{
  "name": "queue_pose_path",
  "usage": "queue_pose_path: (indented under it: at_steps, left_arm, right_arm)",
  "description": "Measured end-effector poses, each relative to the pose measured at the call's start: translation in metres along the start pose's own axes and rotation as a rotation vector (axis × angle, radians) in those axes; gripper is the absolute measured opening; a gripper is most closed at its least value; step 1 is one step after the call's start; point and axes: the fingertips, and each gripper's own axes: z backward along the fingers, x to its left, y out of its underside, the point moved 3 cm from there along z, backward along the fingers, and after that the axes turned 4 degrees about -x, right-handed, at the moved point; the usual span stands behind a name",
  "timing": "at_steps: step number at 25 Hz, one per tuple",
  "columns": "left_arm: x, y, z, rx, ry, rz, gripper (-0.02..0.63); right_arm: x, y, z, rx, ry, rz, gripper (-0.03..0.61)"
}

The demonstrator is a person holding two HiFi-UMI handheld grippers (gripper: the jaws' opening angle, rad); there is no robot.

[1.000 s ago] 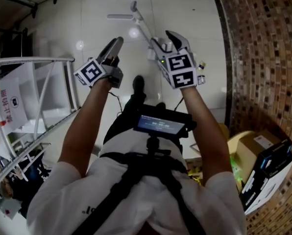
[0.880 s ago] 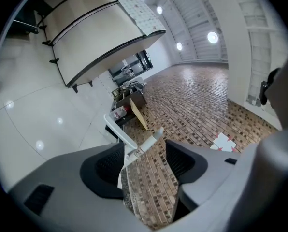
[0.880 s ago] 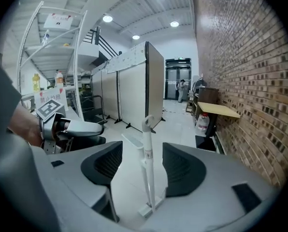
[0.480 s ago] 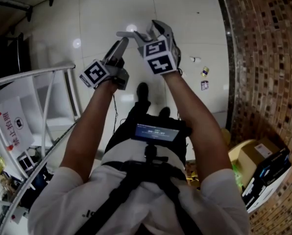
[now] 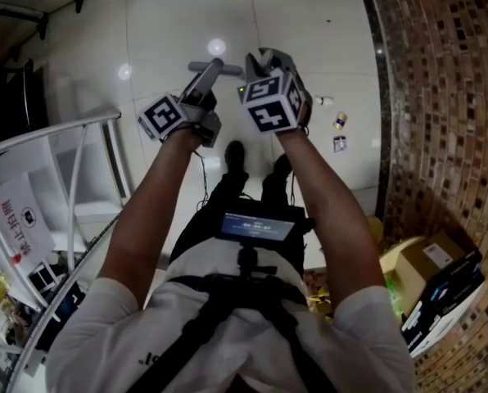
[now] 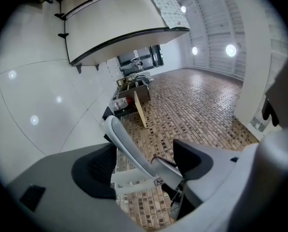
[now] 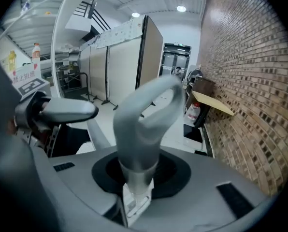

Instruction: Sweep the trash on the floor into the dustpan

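On the floor [image 5: 170, 23], the trash [image 5: 341, 122] lies along the edge by the brick wall [image 5: 440, 97]; only the head view shows it. You're taking up the tools, I judge. The jaws of your right gripper [image 5: 268, 62] have just been closing and now clamp the looped handle [image 7: 144, 105]. Those of your left gripper [image 6: 141, 164] have just been opening and stand wide around a second handle [image 6: 127, 146] without gripping it. Close them next.

Right gripper [image 5: 267, 60] fingers newly tight on the grey loop handle [image 7: 143, 115], left gripper [image 5: 211, 74] fingers wider apart.
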Motion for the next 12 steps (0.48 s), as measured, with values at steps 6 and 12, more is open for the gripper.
queue_pose_path:
  at_steps: [6, 12]
  left_arm:
    - [0.018, 0.004, -0.027, 0.021, -0.011, 0.025, 0.370]
    - [0.012, 0.006, -0.046, 0.002, 0.076, 0.088, 0.035]
  right_arm:
    - [-0.036, 0.039, 0.036, 0.034, 0.017, 0.032, 0.009]
    - [-0.107, 0.073, 0.100, -0.015, -0.016, -0.007, 0.008]
